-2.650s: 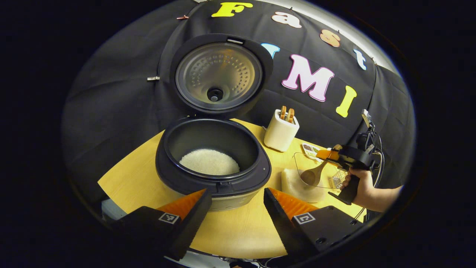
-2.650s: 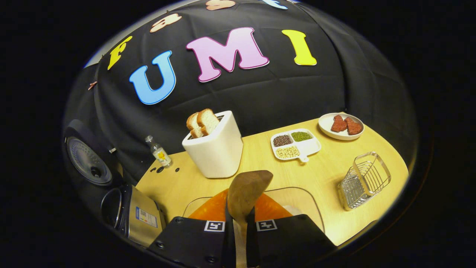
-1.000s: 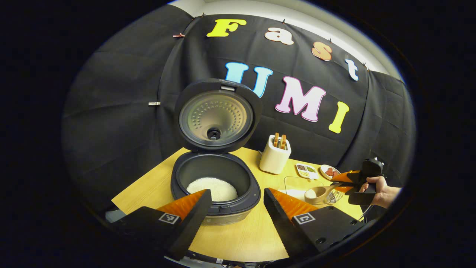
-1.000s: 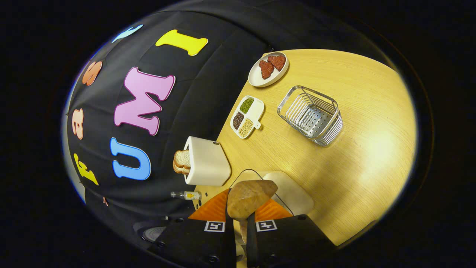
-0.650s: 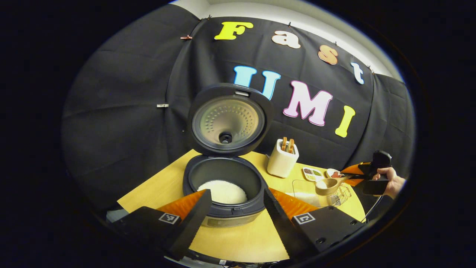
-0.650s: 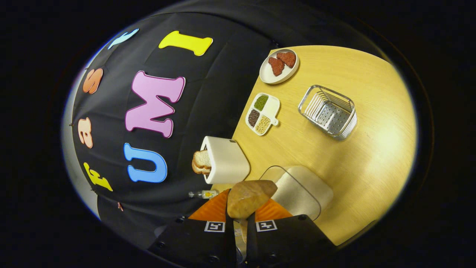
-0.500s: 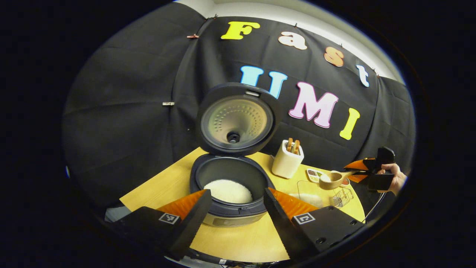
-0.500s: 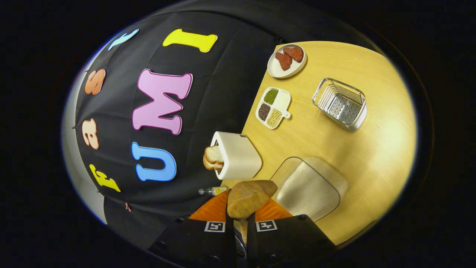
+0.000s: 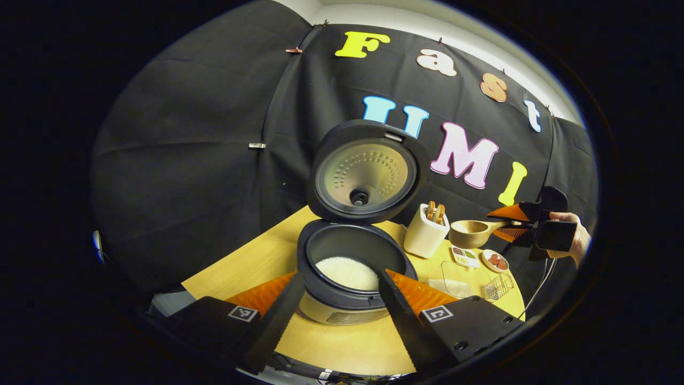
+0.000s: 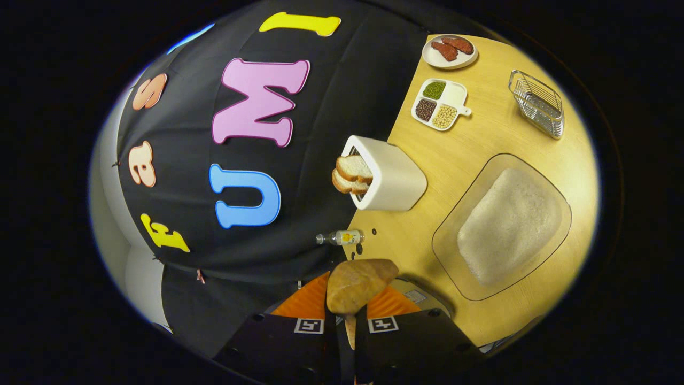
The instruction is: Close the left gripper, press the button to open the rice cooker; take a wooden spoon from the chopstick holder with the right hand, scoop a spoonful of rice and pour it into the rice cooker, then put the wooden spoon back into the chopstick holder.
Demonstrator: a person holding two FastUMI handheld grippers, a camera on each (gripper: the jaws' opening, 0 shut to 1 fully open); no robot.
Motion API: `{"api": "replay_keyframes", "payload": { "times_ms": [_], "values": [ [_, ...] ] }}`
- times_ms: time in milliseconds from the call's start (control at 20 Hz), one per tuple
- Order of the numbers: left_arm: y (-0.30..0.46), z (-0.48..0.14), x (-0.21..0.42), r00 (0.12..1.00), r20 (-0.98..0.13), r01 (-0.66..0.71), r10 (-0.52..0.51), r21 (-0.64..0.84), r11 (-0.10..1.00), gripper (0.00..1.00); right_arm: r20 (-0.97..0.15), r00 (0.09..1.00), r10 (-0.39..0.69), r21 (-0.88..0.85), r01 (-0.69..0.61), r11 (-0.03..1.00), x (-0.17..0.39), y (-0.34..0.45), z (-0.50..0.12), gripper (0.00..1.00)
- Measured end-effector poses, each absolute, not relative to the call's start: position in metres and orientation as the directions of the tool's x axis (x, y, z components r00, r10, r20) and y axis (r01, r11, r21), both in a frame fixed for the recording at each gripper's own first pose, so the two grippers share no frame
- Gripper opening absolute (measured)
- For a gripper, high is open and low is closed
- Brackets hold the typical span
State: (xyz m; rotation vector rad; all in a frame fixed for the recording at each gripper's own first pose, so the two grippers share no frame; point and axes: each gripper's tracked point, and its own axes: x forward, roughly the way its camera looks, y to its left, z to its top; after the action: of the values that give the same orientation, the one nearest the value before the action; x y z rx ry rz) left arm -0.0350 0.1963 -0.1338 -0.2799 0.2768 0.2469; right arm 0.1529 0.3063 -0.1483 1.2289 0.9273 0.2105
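Right gripper [image 10: 346, 313], bottom centre of the right gripper view: fingers clamped on the thin handle of a tan wooden spoon [image 10: 357, 284], its rounded bowl back facing the camera. In the left gripper view the same gripper [image 9: 514, 224] sits at the right edge, held by a hand [image 9: 576, 240], the spoon [image 9: 470, 233] level with its handle running roughly left–right, bowl end pointing toward frame centre. Whether rice lies in the bowl can't be made out from here.

Black rice cooker [image 9: 355, 267], lower centre of the left gripper view: round lid up, silvery dimpled inner plate showing, dark pot open with a low white mound of rice. It lies left of and below the spoon bowl, with a white toaster holding bread slices [image 9: 426, 235] between them. Judged next move: carry the spoon leftward over the toaster, then tip over the pot.

Left gripper [image 9: 339, 297], bottom of its own view: jaws spread wide, holding nothing, nearer the cooker than the right one.

Clear glass tray of white rice [image 10: 507, 224] at the right of the right gripper view; wire chopstick holder [image 10: 537, 104] upper right, on the pale wooden table [image 10: 481, 139].
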Motion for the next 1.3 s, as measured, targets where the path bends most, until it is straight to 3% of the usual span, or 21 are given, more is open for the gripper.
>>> {"api": "replay_keyframes", "payload": {
  "times_ms": [400,600,900,1300],
  "values": [
    [0.219,-0.146,-0.048,0.919,-0.323,-0.312,0.224,-0.253,0.916,0.95,-0.483,0.573,0.662,0.846,0.109,0.522,0.13,0.401,-0.142,0.15],
    [0.225,-0.148,-0.052,0.914,-0.327,-0.325,0.238,-0.243,0.914,0.95,-0.473,0.594,0.651,0.778,-0.065,0.625,0.131,0.438,-0.14,0.15],
    [0.227,-0.157,-0.055,0.91,-0.341,-0.326,0.236,-0.237,0.915,0.95,-0.358,0.645,0.675,0.639,-0.358,0.68,0.131,0.479,-0.124,0.15],
    [0.236,-0.158,-0.054,0.91,-0.336,-0.332,0.243,-0.241,0.912,0.95,-0.312,0.666,0.678,0.427,-0.539,0.726,0.126,0.492,-0.136,0.15]
  ]
}}
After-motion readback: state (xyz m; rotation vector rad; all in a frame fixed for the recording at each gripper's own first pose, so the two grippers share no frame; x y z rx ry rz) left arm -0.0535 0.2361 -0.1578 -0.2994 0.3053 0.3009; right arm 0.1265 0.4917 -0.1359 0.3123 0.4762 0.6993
